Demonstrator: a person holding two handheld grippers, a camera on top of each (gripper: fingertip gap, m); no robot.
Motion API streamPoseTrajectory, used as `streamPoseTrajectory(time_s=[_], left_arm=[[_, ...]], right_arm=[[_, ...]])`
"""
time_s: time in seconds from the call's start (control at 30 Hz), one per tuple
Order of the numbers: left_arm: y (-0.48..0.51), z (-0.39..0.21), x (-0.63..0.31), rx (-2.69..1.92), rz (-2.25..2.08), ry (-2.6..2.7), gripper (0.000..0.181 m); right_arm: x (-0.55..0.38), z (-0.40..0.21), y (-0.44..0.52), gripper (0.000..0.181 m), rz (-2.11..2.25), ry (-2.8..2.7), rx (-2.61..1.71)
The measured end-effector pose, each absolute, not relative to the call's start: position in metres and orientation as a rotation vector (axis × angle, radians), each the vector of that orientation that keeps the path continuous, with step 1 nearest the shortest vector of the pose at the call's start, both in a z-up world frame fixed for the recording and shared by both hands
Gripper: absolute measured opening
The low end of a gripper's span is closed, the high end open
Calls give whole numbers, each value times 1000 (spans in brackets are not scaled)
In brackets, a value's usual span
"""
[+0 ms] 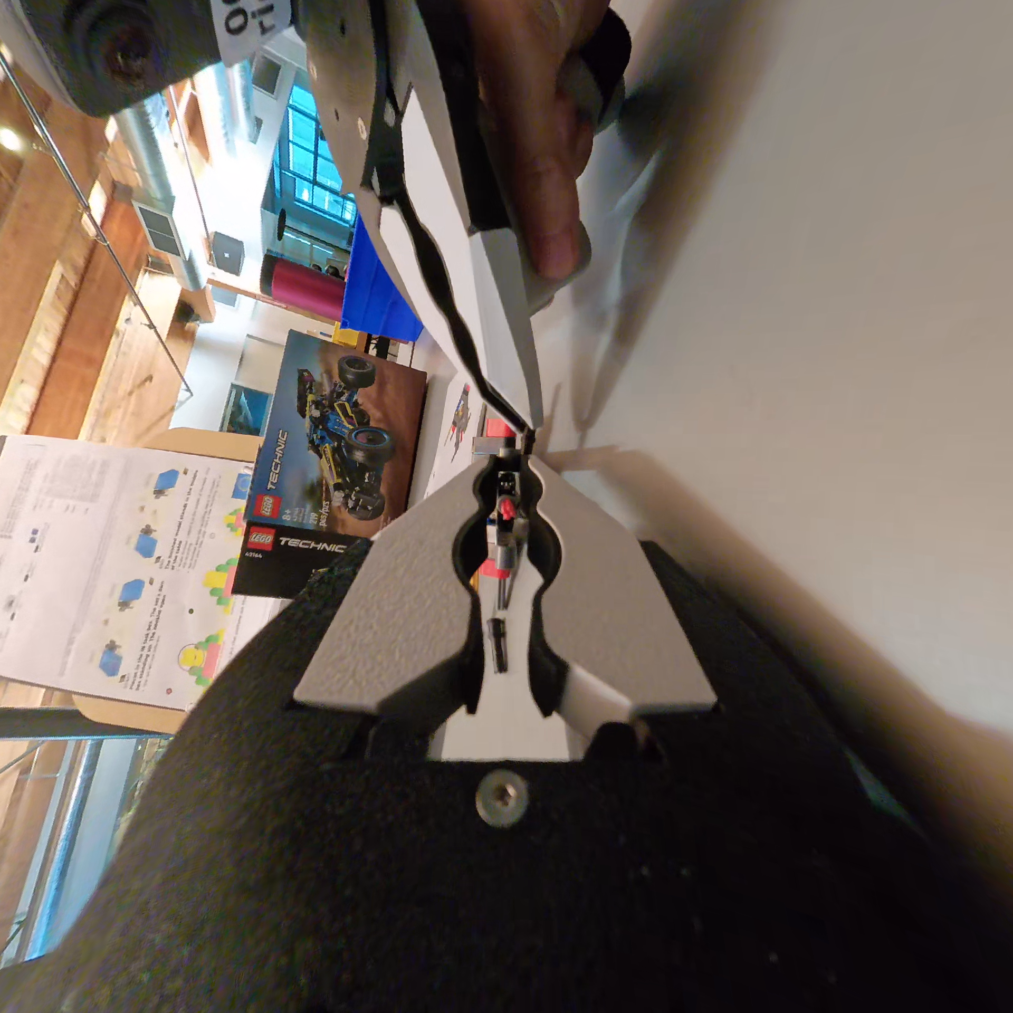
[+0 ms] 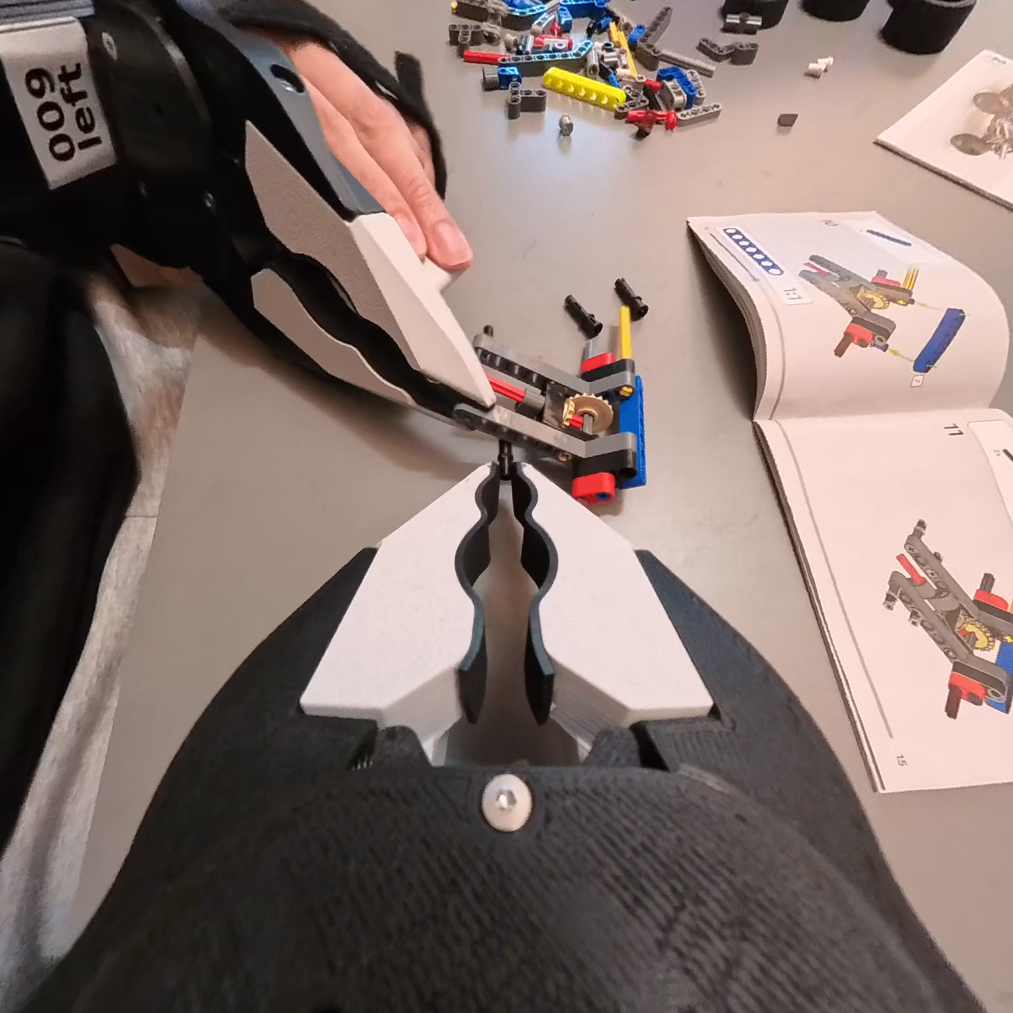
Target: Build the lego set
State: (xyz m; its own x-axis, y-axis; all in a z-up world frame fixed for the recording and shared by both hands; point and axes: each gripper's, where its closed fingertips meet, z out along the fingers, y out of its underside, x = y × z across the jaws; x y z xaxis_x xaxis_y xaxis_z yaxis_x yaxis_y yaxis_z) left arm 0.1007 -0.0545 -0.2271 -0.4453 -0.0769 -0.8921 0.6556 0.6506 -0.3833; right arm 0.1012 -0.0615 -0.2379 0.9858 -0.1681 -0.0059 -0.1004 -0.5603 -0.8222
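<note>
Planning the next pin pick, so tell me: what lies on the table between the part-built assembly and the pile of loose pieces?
In the right wrist view, two loose black pins lie just beyond the assembly; past them the table is bare up to the pile.

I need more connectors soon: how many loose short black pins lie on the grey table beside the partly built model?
2: one short black pin and another, both just beyond the model. More may hide in the far parts pile.

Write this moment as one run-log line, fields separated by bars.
left gripper: shut on grey beam of assembly | right gripper: shut on black pin at beam | spare pins on table
</note>
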Motion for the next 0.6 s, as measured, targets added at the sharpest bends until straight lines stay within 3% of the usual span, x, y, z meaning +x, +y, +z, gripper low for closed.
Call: streamPoseTrajectory(time_s=[0.6], left_arm=[[-51, -227, 99, 484, -1017, 1908, 5]], right_arm=[[101, -234, -57, 2, -162, 125, -2150]])
